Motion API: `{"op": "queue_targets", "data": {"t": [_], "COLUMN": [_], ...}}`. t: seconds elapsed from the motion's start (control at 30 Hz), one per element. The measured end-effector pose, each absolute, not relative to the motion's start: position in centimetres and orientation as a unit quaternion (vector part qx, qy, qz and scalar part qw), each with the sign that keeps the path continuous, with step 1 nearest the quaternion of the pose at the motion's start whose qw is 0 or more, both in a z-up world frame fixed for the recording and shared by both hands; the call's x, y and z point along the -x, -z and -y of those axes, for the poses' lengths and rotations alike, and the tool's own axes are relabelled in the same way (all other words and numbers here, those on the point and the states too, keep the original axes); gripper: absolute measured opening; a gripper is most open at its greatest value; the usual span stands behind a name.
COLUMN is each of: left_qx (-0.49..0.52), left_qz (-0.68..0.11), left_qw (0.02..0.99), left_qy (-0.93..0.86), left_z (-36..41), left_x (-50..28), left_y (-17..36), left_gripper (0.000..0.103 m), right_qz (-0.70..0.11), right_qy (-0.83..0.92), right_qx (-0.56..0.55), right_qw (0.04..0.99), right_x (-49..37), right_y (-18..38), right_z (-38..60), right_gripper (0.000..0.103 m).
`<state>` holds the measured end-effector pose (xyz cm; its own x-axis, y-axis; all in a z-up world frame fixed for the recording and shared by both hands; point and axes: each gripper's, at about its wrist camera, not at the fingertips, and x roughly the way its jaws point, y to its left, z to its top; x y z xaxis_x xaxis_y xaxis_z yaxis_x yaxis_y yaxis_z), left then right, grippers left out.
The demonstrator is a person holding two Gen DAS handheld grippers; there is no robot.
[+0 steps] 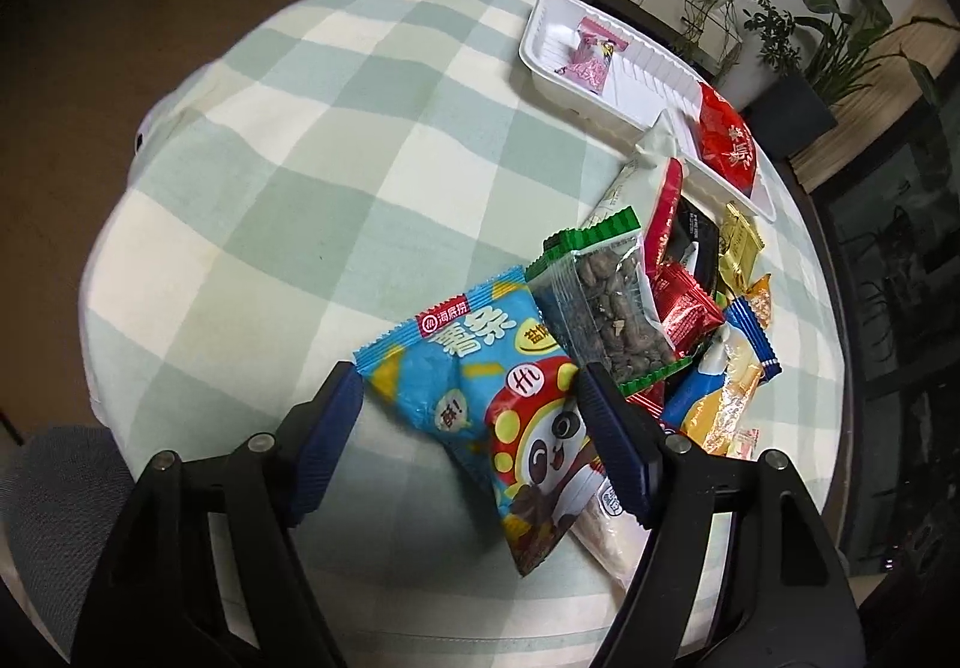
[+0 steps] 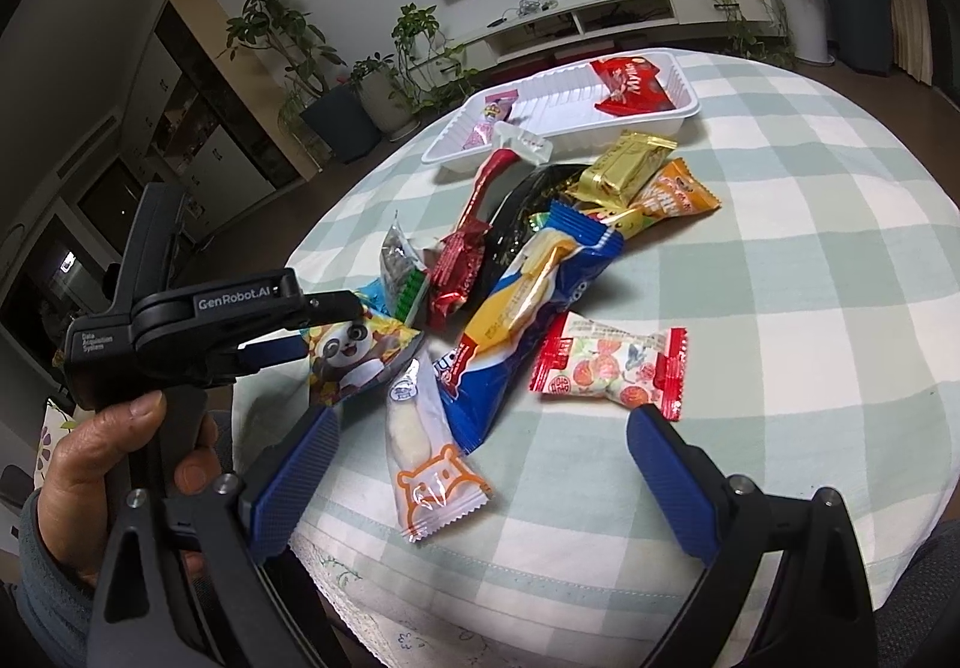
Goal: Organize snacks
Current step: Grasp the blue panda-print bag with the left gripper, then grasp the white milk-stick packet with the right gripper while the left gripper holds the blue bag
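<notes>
Beyond the left tongs [image 1: 471, 410], a heap of snack packets crowds the checked tabletop [image 1: 288, 176]: a clear green-edged nut packet [image 1: 606, 302] overlaps the panda bag [image 1: 480, 392], with red and gold wrappers behind. Farther off sits the white tray [image 1: 636, 68], holding a pink candy [image 1: 591, 56] and a red packet [image 1: 726, 137]. The left tongs straddle the blue panda bag, wide, pads beside it. The right tongs [image 2: 480, 428] gape wide, empty, a fruit-print candy [image 2: 612, 368] just ahead and a bear-print packet [image 2: 429, 464] between them.
</notes>
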<state>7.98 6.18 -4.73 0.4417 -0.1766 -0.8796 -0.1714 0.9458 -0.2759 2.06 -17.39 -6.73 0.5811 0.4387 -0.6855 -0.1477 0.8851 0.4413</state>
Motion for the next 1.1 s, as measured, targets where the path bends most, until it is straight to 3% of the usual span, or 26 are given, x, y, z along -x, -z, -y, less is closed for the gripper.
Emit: {"op": "queue_targets", "data": {"t": [0.23, 0.4, 0.57, 0.77, 1.1], "left_qx": [0.16, 0.164, 0.173, 0.177, 0.134], "left_qz": [-0.553, -0.545, -0.528, -0.523, -0.531], "left_qw": [0.818, 0.822, 0.831, 0.832, 0.831], "left_qy": [-0.01, 0.008, 0.023, 0.049, 0.096], "left_z": [-5.5, -5.1, -6.1, -7.3, -7.8], "left_x": [-8.5, -9.0, -9.0, -9.3, -9.1], "left_y": [6.3, 7.0, 7.0, 7.0, 6.6], "left_gripper": [0.084, 0.084, 0.056, 0.044, 0.042], "right_qz": [-0.426, -0.425, -0.425, -0.431, -0.436], "right_qy": [-0.168, -0.169, -0.166, -0.166, -0.167], "right_qx": [-0.171, -0.171, -0.171, -0.166, -0.136], "right_qw": [0.872, 0.873, 0.873, 0.871, 0.874], "right_x": [-2.1, -2.0, -2.0, -2.1, -2.0], "right_y": [6.9, 6.9, 7.1, 7.3, 7.2], "right_z": [17.5, 17.5, 17.5, 17.3, 16.2], "right_gripper": [0.099, 0.099, 0.099, 0.096, 0.094]}}
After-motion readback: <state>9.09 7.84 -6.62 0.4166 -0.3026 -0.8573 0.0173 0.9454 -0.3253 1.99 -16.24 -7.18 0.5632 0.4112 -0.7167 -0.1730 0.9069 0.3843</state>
